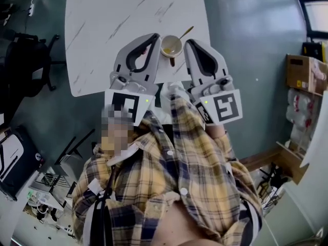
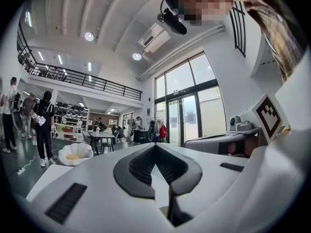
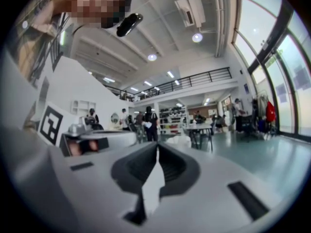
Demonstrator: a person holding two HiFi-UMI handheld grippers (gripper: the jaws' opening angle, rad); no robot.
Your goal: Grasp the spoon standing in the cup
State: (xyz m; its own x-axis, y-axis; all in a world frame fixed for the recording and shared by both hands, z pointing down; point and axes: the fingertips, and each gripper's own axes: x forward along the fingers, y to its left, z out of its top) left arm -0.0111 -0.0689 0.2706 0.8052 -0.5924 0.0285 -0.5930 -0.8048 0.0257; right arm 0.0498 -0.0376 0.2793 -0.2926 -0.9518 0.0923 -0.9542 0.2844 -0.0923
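We hold left claw [image 1: 152,37] and right claw [image 1: 190,42] shut, empty; the cup [image 1: 171,46] with its spoon [image 1: 185,33] appears between them on the tabletop [image 1: 113,24].

The head camera looks steeply down from above the person [image 1: 169,188] onto the white worktop [image 1: 113,29], the left gripper [image 1: 152,38] and the right gripper [image 1: 191,44]. Each gripper camera sits close behind its own tongs and faces upward to the hall ceiling [image 2: 112,13]. Both of them catch the head camera [image 2: 170,16] and the other gripper's marker cube [image 2: 267,113].

White grey-veined bench [image 1: 102,24], cream cup [image 1: 171,46], gold spoon [image 1: 186,33], pale grey left gripper [image 1: 155,37] and right gripper [image 1: 188,42], yellow-navy plaid shirt [image 1: 195,168], blue-grey floor [image 1: 246,45]
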